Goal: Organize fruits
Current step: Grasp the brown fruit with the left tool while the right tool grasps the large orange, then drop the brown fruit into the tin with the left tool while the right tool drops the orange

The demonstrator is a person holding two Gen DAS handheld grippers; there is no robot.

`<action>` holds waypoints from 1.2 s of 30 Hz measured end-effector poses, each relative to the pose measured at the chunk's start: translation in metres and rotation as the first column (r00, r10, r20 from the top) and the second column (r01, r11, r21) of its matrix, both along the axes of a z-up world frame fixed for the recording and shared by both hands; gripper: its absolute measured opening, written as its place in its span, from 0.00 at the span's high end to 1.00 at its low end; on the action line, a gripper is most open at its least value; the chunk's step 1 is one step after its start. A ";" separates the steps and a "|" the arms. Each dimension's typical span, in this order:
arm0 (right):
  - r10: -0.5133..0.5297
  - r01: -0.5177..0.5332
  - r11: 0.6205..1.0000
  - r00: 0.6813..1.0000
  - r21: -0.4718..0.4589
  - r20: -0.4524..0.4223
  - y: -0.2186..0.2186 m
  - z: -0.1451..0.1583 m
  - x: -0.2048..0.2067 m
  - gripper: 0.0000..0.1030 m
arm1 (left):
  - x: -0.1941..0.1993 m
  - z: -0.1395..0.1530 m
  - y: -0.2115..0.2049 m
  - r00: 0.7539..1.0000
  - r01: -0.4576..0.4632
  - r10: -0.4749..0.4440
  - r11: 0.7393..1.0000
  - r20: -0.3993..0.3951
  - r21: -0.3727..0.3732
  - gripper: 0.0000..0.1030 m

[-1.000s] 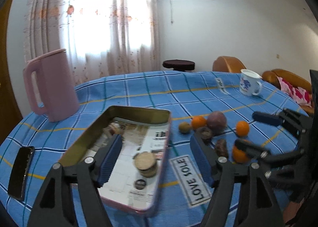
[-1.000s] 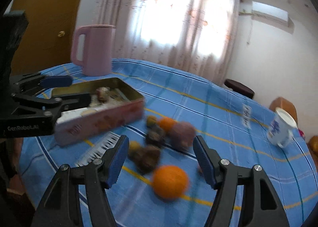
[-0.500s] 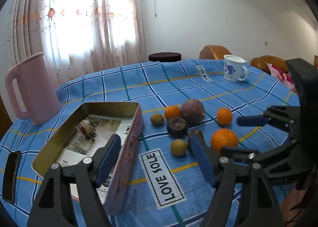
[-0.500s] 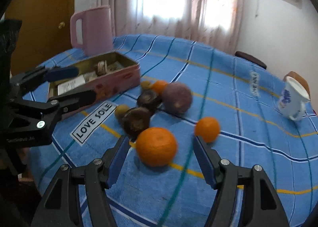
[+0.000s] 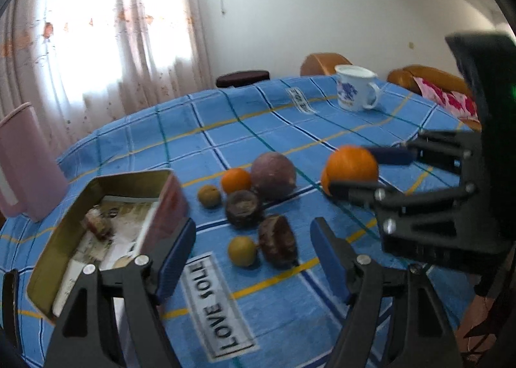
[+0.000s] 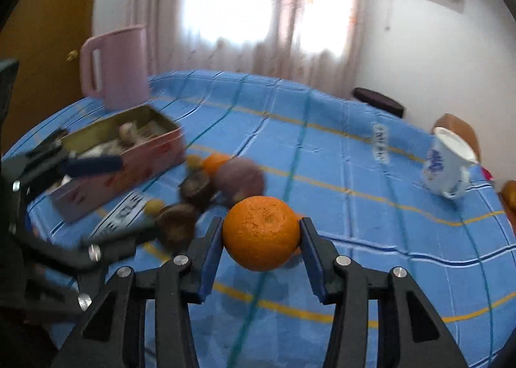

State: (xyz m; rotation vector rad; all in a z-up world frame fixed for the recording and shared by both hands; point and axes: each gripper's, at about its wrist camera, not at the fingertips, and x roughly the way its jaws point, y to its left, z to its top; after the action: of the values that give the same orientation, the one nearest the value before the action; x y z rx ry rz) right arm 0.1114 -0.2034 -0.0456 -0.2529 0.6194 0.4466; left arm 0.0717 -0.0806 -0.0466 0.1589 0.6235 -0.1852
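From the left wrist, the jug (image 5: 24,161) stands at nine o'clock on the blue checked cloth (image 5: 225,129). Just right of it lies the open tin (image 5: 96,223), with scraps inside. The left gripper (image 5: 253,252) hangs released and empty at six o'clock, its left pad against the tin's near corner. Between its pads, on the cloth, lie a small yellow fruit (image 5: 242,251) and a dark halved fruit (image 5: 278,240); beyond them are another dark one, a small orange (image 5: 235,180) and a purple fruit (image 5: 273,175). At three o'clock the right gripper (image 5: 351,171) clenches the big orange (image 5: 351,165), its jaws having just been closing on it. The mug (image 5: 354,87) stands at one o'clock.

From the right wrist, both pads press the orange's sides at centre, slightly toward six o'clock.
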 end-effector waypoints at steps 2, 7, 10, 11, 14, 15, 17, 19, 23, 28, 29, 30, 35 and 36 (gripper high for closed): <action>-0.028 0.028 1.000 1.000 0.005 0.015 -0.004 0.001 0.004 0.53 | 0.009 -0.003 -0.005 0.999 0.013 -0.013 1.000 -0.032 -0.007 0.31; -0.052 0.051 0.998 0.999 0.034 0.015 -0.013 -0.001 0.008 0.53 | 0.027 -0.013 -0.017 0.990 0.060 -0.061 0.998 -0.126 -0.013 0.59; -0.041 0.041 0.999 0.999 0.028 0.016 -0.012 -0.001 0.008 0.53 | 0.033 -0.016 -0.021 0.989 0.055 -0.053 0.998 -0.141 0.007 0.59; -0.035 0.035 0.999 0.999 0.024 0.015 -0.011 -0.001 0.008 0.53 | 0.037 -0.018 -0.022 0.986 0.052 -0.050 0.999 -0.157 0.012 0.59; -0.020 0.020 1.000 1.000 0.023 0.016 -0.009 -0.001 0.006 0.53 | 0.044 -0.024 -0.021 0.978 0.045 -0.043 0.999 -0.205 0.004 0.67; -0.020 0.019 0.999 1.000 0.029 0.023 -0.010 0.000 0.005 0.53 | 0.043 -0.024 -0.020 0.979 0.044 -0.044 0.999 -0.201 -0.005 0.68; -0.016 0.014 0.999 0.999 0.047 0.038 -0.013 0.001 0.003 0.53 | 0.042 -0.022 -0.019 0.981 0.041 -0.042 0.999 -0.187 -0.007 0.68; -0.010 0.007 0.998 0.999 0.068 0.053 -0.017 0.003 0.000 0.53 | 0.038 -0.019 -0.020 0.986 0.045 -0.046 0.999 -0.161 -0.012 0.68; -0.003 -0.004 0.996 0.997 0.092 0.082 -0.018 0.007 -0.005 0.53 | 0.030 -0.013 -0.018 0.993 0.042 -0.044 0.999 -0.108 -0.022 0.69; -0.020 0.012 0.997 0.993 0.073 0.112 -0.015 0.008 -0.009 0.53 | 0.019 -0.003 -0.008 1.000 0.001 -0.002 0.999 -0.023 -0.044 0.69; -0.022 0.013 0.997 0.992 0.073 0.122 -0.015 0.009 -0.011 0.53 | 0.017 -0.001 -0.006 1.000 -0.006 0.006 0.999 -0.011 -0.050 0.69; -0.024 0.014 0.997 0.991 0.074 0.133 -0.016 0.010 -0.013 0.53 | 0.015 0.000 -0.004 1.000 -0.013 0.013 0.998 0.003 -0.058 0.68; -0.030 0.016 0.997 0.981 0.075 0.190 -0.016 0.014 -0.021 0.53 | 0.010 0.006 0.001 0.998 -0.030 0.033 0.997 0.053 -0.070 0.69; -0.030 0.014 0.997 0.979 0.077 0.202 -0.017 0.015 -0.023 0.53 | 0.009 0.007 0.001 0.997 -0.033 0.037 0.997 0.062 -0.070 0.69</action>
State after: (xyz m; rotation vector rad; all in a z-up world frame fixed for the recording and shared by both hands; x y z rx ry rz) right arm 0.0880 -0.2200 -0.0310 -0.2168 0.4045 0.4157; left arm 0.0806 -0.0795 -0.0397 0.0874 0.5556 -0.1668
